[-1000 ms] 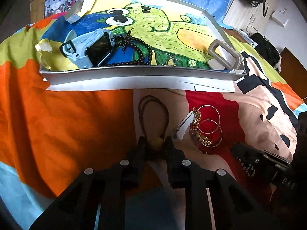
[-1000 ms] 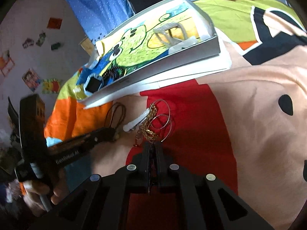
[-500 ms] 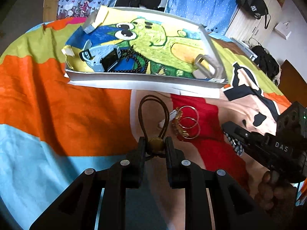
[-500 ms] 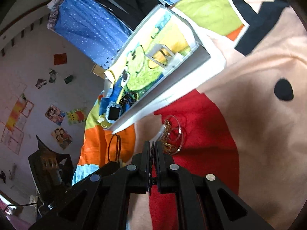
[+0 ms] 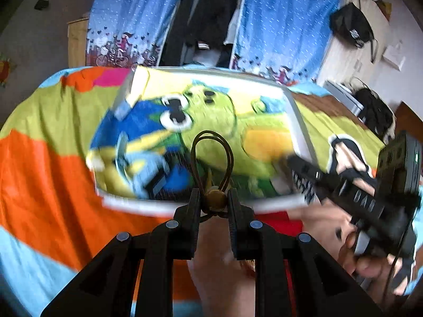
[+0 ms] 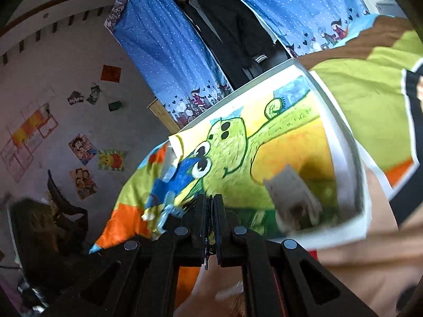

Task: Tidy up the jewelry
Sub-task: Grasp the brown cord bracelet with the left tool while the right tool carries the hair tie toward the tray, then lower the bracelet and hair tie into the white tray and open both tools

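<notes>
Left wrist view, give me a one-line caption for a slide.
Left gripper holds a brown hair tie by its bead in front of the cartoon-lined tray, right gripper alongside.

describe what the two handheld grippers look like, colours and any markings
Both are matte black plastic. The left gripper has two flat fingers with ribbed inner pads and round silver screw heads on angular arms. The right gripper carries white lettering on its side, a boxy black block with a small green light, and a thin cable.

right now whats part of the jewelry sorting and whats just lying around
Job:
- left gripper, shut on the hair tie
- right gripper, shut
- tray with the cartoon lining

Lying about:
- blue curtains
- black bag
- wall pictures
</notes>
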`<state>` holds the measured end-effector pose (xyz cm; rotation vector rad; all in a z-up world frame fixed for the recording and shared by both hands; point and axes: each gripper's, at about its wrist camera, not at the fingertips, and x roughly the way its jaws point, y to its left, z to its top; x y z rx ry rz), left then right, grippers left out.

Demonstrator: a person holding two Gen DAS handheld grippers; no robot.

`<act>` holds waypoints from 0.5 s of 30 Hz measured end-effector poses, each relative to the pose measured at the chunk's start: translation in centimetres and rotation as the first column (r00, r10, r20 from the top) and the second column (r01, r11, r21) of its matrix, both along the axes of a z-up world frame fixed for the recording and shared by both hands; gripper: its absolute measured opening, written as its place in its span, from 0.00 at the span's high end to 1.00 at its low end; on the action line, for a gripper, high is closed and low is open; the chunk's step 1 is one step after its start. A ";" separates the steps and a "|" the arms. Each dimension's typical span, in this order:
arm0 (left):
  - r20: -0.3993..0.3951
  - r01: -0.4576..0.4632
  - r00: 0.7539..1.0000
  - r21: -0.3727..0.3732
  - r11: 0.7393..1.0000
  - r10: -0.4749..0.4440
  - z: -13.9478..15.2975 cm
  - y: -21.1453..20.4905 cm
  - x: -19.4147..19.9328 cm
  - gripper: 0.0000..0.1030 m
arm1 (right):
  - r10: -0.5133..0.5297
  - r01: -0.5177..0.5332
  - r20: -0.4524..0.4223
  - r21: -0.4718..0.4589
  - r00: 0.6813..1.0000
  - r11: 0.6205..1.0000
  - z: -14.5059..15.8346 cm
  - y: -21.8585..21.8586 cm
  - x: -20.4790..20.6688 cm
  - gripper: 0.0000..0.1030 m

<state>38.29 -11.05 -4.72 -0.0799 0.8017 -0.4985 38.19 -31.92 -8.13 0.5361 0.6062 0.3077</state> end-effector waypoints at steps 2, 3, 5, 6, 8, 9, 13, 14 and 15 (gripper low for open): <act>-0.005 -0.009 1.000 0.004 1.000 0.009 0.0 0.1 2.0 0.84 | 0.004 -0.004 0.002 -0.030 1.000 1.000 -0.4 0.3 1.0 0.95; -0.011 -0.011 1.000 0.013 1.000 0.011 -0.2 0.0 3.1 0.84 | 0.006 -0.006 0.001 -0.052 1.000 0.999 -0.6 0.5 1.6 0.95; -0.028 -0.005 1.000 0.032 0.999 0.005 -0.7 -0.1 4.7 0.84 | 0.013 -0.013 0.002 -0.087 1.000 0.996 -0.9 1.0 2.5 0.95; -0.036 -0.002 0.999 0.043 0.999 0.003 -0.9 -0.2 5.1 0.84 | 0.019 -0.018 0.008 -0.116 1.000 0.993 -1.0 1.4 2.9 0.95; -0.058 0.007 0.998 0.064 0.998 -0.004 -1.7 -0.4 5.9 0.84 | 0.024 -0.022 0.011 -0.182 1.000 0.983 -1.1 2.2 3.2 0.95; -0.071 0.008 0.997 0.078 0.997 -0.002 -2.1 -0.5 6.3 0.84 | 0.030 -0.026 0.015 -0.215 0.999 0.976 -1.1 2.7 3.2 0.95; -0.107 0.005 0.994 0.109 0.994 0.007 -3.3 -0.6 7.0 0.84 | 0.033 -0.029 0.005 -0.325 0.999 0.945 -1.7 3.8 3.3 0.95; -0.115 0.002 0.993 0.108 0.994 0.010 -3.5 -0.5 7.1 0.84 | 0.029 -0.026 0.002 -0.343 1.000 0.939 -1.9 3.9 3.3 0.94; -0.124 -0.001 0.992 0.105 0.994 0.014 -3.6 -0.5 7.2 0.84 | 0.022 -0.021 0.001 -0.360 1.000 0.933 -2.1 3.8 3.3 0.94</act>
